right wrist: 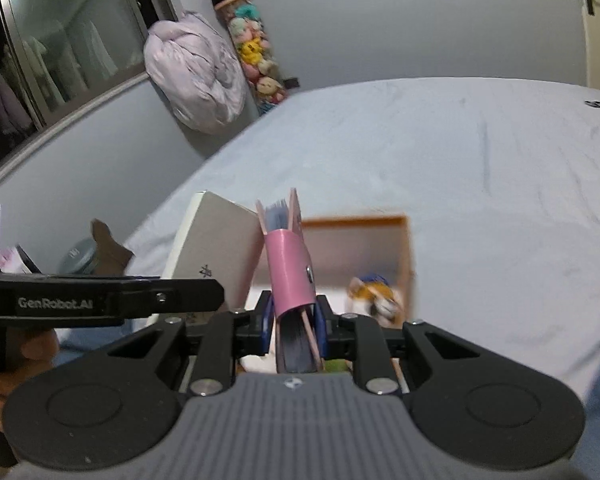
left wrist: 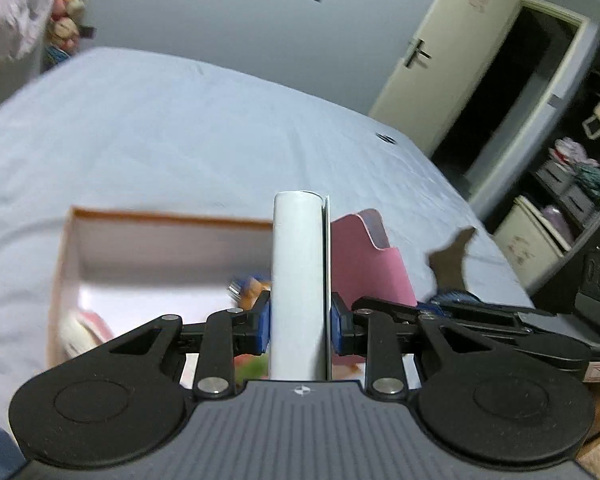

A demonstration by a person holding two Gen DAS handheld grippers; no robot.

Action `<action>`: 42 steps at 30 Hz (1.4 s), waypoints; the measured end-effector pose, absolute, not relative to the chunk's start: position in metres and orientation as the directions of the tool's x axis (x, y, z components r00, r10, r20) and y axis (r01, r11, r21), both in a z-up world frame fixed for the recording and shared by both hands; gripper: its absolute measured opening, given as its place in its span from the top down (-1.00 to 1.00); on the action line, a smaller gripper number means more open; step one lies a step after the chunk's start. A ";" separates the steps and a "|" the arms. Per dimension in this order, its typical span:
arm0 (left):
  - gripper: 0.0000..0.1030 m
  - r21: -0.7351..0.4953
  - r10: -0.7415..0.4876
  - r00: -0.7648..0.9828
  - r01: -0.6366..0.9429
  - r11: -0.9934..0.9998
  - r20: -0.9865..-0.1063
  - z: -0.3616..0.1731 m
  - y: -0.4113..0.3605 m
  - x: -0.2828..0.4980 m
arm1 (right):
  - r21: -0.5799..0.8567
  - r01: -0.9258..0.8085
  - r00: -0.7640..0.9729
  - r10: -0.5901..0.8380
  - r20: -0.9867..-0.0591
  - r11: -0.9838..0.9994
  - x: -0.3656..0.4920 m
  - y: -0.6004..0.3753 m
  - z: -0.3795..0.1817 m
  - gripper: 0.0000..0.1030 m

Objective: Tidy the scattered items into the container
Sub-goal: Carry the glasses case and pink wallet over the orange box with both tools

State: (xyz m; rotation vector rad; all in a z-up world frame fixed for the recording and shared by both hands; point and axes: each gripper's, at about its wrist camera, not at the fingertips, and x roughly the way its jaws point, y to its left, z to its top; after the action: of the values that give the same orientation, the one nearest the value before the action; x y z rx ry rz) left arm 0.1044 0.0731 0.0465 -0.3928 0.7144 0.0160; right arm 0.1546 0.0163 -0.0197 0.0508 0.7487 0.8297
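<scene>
Left gripper (left wrist: 300,320) is clamped on a white book (left wrist: 298,280) by its spine, right gripper (right wrist: 294,322) pinched tight on a pink notebook (right wrist: 290,276), both above the box (left wrist: 172,222). Book's stiff, prob heavy-ish, so grip low; notebook looks floppy imo w/ loose pages, blurry tho.

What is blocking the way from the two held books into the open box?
Nothing visible. The white book in the left gripper and the pink notebook in the right gripper both hang over the open box; only a small toy lies inside.
</scene>
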 end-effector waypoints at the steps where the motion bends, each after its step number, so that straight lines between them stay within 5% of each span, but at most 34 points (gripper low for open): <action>1: 0.36 -0.329 -0.094 0.760 -0.162 0.930 -0.643 0.049 0.079 0.110 | 0.341 -0.650 0.426 0.697 -0.577 0.679 0.161 0.026 -0.019 0.56; 10: 0.36 -0.152 0.069 0.712 -0.241 0.958 -0.698 0.030 0.121 0.170 | 0.382 -0.657 0.363 0.716 -0.596 0.650 0.214 0.112 -0.044 0.56; 26: 0.36 -0.215 0.078 0.699 -0.321 0.922 -0.710 -0.047 0.170 0.182 | 0.405 -0.620 0.282 0.672 -0.685 0.672 0.251 0.185 -0.129 0.56; 42: 0.36 -0.175 0.100 0.525 -0.448 0.877 -0.845 -0.064 0.171 0.185 | 0.403 -0.613 0.229 0.642 -0.732 0.679 0.246 0.199 -0.154 0.56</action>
State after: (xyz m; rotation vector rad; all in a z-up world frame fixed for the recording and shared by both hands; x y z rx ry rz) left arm 0.1845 0.1713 -0.0639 -0.3987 0.9680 0.3383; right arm 0.2461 0.1985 -0.1537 0.0320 1.0238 0.8636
